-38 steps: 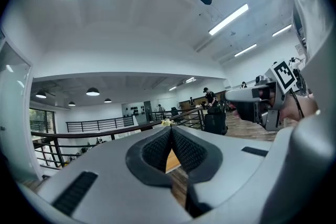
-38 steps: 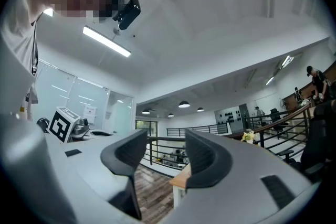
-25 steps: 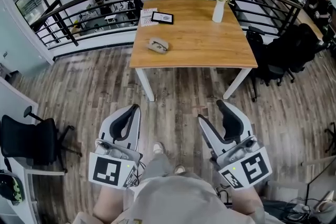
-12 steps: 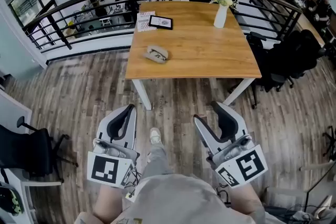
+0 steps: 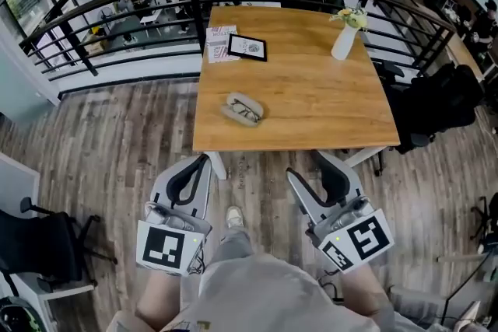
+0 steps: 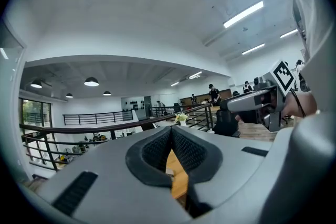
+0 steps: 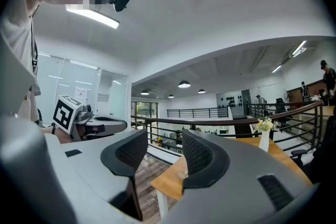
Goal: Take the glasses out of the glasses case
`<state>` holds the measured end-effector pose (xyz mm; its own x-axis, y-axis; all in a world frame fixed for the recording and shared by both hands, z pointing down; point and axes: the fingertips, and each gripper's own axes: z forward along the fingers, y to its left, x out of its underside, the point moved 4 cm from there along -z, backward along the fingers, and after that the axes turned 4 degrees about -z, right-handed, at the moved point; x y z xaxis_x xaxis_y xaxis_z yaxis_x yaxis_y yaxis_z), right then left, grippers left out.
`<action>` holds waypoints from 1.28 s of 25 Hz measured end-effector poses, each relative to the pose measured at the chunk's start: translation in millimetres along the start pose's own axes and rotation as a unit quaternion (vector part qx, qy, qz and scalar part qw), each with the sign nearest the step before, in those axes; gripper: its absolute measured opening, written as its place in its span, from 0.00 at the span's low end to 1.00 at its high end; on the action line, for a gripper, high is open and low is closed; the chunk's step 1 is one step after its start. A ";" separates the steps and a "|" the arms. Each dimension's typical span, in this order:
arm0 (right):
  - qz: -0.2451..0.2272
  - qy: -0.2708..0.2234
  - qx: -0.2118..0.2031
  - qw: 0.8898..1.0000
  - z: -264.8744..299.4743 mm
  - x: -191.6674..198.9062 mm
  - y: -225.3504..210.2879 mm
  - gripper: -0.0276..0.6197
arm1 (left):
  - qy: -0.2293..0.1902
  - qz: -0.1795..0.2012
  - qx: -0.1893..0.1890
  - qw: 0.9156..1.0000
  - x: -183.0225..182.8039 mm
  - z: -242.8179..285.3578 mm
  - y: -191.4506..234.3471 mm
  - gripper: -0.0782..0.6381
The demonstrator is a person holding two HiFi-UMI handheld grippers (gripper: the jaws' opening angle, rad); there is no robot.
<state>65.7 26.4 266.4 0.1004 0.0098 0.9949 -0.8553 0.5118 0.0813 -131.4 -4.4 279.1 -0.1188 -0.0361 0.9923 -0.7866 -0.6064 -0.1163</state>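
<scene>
A beige glasses case (image 5: 242,108) lies on the near left part of the wooden table (image 5: 311,105), and dark glasses seem to rest in it. Both grippers are held level in front of my body, short of the table's near edge and well apart from the case. My left gripper (image 5: 202,161) has its pads meeting at the tips (image 6: 170,131), with nothing in them. On my right gripper (image 5: 309,166) a clear gap shows between the pads (image 7: 164,136). Its jaws are closing and nothing is between them.
A white vase with flowers (image 5: 345,39) stands at the table's far right. A framed tablet (image 5: 247,47) and a leaflet (image 5: 219,35) lie at its far left. A black railing (image 5: 117,4) runs behind the table. Office chairs stand at the right (image 5: 436,105) and lower left (image 5: 39,245).
The table and case have come much nearer as the person walked forward. Both grippers moved with the body toward the table's near edge. The right jaws narrowed slightly.
</scene>
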 end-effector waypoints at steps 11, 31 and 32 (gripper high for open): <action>0.017 0.026 0.006 0.999 171.0 -0.9 -56.0 0.35 | 0.033 -0.047 0.043 0.997 15.2 124.7 117.4 0.13; 0.016 0.095 -0.039 0.995 234.3 44.8 -132.5 0.34 | 0.056 -0.037 0.001 0.998 49.8 199.4 143.3 0.13; 0.009 0.100 -0.044 0.994 241.0 48.9 -135.6 0.34 | 0.051 -0.042 -0.001 0.998 51.8 204.6 144.5 0.13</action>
<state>64.0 -249.6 318.4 0.1930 0.1860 0.9634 -0.8105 0.5837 0.0497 -127.2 -256.4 322.7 -0.1133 0.0959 0.9889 -0.7981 -0.6016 -0.0331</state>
